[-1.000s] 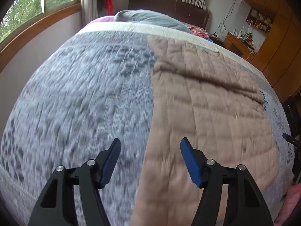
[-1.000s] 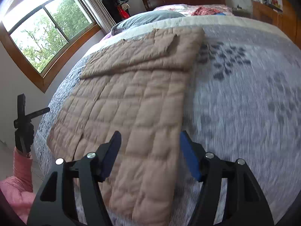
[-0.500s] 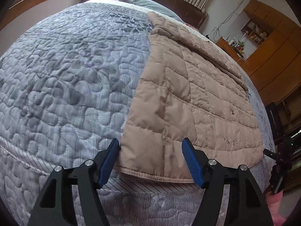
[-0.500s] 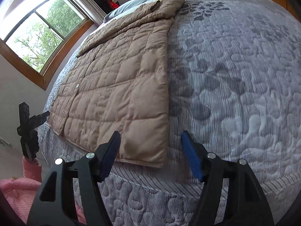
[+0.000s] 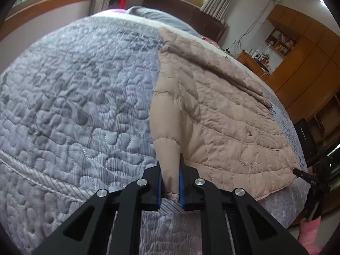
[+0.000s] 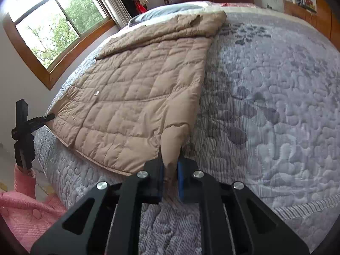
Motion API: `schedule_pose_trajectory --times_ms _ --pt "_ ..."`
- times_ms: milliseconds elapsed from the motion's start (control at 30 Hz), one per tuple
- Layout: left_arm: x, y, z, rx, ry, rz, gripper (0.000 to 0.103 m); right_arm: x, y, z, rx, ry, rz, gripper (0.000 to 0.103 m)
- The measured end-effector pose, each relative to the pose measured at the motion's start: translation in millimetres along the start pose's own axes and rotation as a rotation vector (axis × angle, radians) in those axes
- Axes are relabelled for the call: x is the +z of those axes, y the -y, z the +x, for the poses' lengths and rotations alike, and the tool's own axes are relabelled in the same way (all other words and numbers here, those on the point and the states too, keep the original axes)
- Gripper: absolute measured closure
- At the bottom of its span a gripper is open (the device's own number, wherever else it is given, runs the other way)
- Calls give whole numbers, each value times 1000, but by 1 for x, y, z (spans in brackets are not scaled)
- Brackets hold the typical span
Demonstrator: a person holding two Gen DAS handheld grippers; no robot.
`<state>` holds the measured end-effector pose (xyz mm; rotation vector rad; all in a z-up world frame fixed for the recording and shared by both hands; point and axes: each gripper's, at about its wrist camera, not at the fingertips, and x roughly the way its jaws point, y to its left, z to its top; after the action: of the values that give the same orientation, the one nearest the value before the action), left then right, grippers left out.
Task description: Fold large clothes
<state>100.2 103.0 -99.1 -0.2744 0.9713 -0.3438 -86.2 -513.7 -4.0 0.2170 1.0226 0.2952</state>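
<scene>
Left wrist view showed the left tongs (image 5: 170, 182) just closed on the quilted coat (image 5: 223, 114) hem's near corner, the right tongs (image 6: 170, 178) likewise; lifting both evenly should keep the fold square on the bed (image 5: 74, 97).

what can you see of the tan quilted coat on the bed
The tan quilted coat is puffy, stitched in squares, and looks like soft padded fabric. It lies spread flat on the grey quilted bedspread, its hem at the bed's near edge and its far end bunched toward the pillows. Small pale specks dot the surface. The left claw and right claw have just closed, each pinching one near hem corner and pulling it into a raised fold.
</scene>
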Motion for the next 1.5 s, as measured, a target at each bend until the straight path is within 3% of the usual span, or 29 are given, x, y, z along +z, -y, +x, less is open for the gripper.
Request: schedule_pose_trajectory --times_ms 333,500,600,800,900,1133,1500 --pt "-39 14 -43 4 10 82 91 -36 -4 -35 12 31 -21 94" --pt "-58 -2 -17 46 -47 75 91 -57 3 -5 -25 -46 5 94" --pt "-62 -15 2 29 -78 26 91 -55 9 4 2 -51 37 95" --pt "-48 -9 -22 -15 -18 41 91 -42 8 -15 32 2 50 96" --pt "-31 5 -42 -54 38 70 91 -28 4 -34 54 59 43 96" --pt "40 40 -57 -43 131 170 91 31 -7 -66 29 143 -36 96" --pt "183 67 -10 -17 208 195 91 179 22 -53 20 158 -20 96"
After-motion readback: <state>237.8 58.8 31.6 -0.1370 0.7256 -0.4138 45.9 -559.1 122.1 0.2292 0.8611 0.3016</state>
